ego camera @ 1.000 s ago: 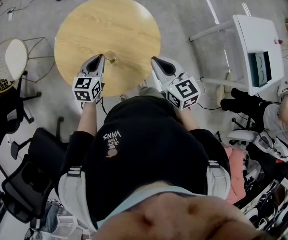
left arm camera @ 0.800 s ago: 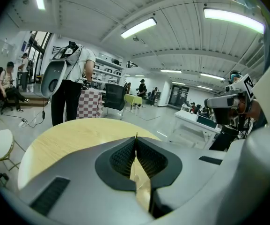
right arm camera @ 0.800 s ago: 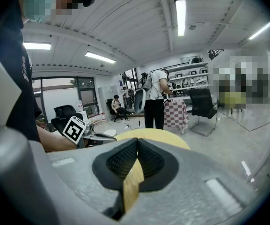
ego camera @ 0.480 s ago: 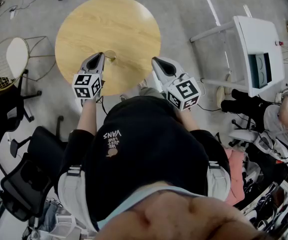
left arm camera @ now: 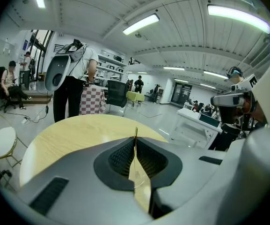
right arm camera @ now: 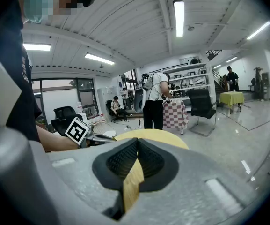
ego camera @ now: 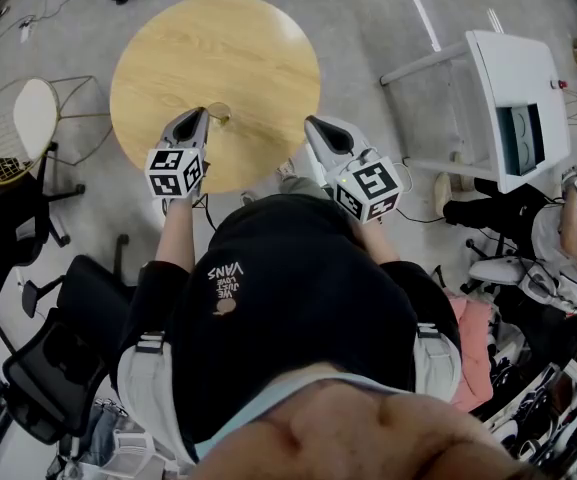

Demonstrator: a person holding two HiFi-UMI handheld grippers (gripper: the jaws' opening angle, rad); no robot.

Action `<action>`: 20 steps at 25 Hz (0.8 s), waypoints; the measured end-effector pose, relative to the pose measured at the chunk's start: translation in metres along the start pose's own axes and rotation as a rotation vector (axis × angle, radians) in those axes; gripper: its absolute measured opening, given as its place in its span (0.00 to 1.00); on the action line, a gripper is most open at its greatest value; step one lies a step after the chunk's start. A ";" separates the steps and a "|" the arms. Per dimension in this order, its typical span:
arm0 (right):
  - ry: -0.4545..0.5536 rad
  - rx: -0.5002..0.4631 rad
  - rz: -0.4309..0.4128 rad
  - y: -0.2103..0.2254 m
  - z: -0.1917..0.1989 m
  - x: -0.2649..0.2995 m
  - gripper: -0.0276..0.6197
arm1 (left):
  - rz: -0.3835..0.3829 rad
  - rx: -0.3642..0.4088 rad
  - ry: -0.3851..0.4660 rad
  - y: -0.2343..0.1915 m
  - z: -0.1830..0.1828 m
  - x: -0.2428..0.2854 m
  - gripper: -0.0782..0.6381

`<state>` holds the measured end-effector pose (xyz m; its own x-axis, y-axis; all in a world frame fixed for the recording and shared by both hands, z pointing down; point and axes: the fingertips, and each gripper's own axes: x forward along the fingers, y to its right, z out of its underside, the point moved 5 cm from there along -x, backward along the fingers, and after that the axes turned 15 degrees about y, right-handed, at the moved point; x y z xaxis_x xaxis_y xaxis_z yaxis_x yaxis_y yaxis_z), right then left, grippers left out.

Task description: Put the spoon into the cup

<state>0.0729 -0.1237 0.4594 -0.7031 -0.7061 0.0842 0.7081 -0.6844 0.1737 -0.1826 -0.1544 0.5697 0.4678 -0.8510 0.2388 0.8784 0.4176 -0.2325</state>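
1. The spoon [left arm camera: 135, 134] shows only as a thin dark-gold sliver. It stands up from the seam of the left gripper [left arm camera: 135, 142], at the centre of the left gripper view. I judge it is the handle, pinched there. The head view is too small to show it.
2. The fingers of the left gripper are closed on this sliver. The fingers of the right gripper [right arm camera: 137, 142] are closed too, tips together and nothing held. Only the yellow surface is seen through the slit below the tips.
3. By my judgement, such a thin spoon is light and stiff but smooth, so it can turn or slip between the pads. A hold on the handle, with the bowl end free, suits lowering it into the cup.
4. The small clear glass cup [ego camera: 220, 114] stands on the round light-wood surface [ego camera: 218, 38], left of centre in the head view. It is just beside the tip of the left gripper. It looks light and fragile, and a knock from the fingers may tip it.
5. The right gripper hangs over the near rim of the surface, right of centre and well apart from the cup.
6. I see no other thing between spoon and cup. A wire chair with a white seat [ego camera: 18, 118] is at the left edge, a black office chair [ego camera: 58, 368] at the lower left and a white table [ego camera: 513, 98] at the upper right. All of them stand off the surface.
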 end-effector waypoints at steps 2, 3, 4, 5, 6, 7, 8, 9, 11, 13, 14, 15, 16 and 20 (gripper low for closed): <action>0.001 0.001 0.001 0.000 -0.001 -0.001 0.04 | -0.002 -0.002 0.004 0.000 -0.001 -0.001 0.13; 0.001 0.002 0.001 -0.001 -0.001 -0.001 0.04 | -0.002 -0.004 0.006 0.000 -0.001 -0.001 0.13; 0.001 0.002 0.001 -0.001 -0.001 0.000 0.04 | -0.003 -0.007 0.008 -0.001 -0.002 -0.002 0.13; 0.001 0.002 0.000 -0.001 -0.001 0.000 0.04 | -0.004 -0.009 0.010 -0.001 -0.002 -0.002 0.13; 0.002 0.002 0.000 -0.001 -0.002 -0.001 0.04 | -0.006 -0.010 0.012 -0.001 -0.003 -0.002 0.13; 0.004 0.001 0.000 -0.001 -0.003 -0.003 0.04 | -0.009 -0.010 0.014 0.001 -0.003 -0.002 0.13; 0.006 0.000 0.000 0.000 -0.004 -0.007 0.04 | -0.012 -0.009 0.017 0.004 -0.004 -0.003 0.13; 0.009 -0.001 0.001 0.000 -0.005 -0.009 0.04 | -0.015 -0.008 0.018 0.007 -0.005 -0.004 0.13; 0.010 -0.002 0.002 0.001 -0.007 -0.012 0.04 | -0.018 -0.011 0.020 0.008 -0.006 -0.004 0.15; 0.010 -0.003 0.002 0.001 -0.007 -0.012 0.04 | -0.020 -0.014 0.020 0.007 -0.006 -0.004 0.18; 0.011 -0.005 0.002 0.001 -0.007 -0.011 0.04 | -0.020 -0.014 0.020 0.006 -0.006 -0.004 0.18; 0.012 -0.006 0.002 0.001 -0.008 -0.012 0.04 | -0.021 -0.015 0.021 0.006 -0.007 -0.004 0.18; 0.013 -0.006 0.003 0.001 -0.008 -0.012 0.04 | -0.022 -0.016 0.023 0.006 -0.007 -0.004 0.18; 0.015 -0.006 0.003 0.003 -0.009 -0.014 0.04 | -0.023 -0.017 0.031 0.008 -0.009 -0.004 0.18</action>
<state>0.0856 -0.1175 0.4499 -0.7001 -0.7106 0.0704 0.7105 -0.6834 0.1677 -0.1783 -0.1502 0.5584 0.4444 -0.8697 0.2146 0.8868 0.3931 -0.2431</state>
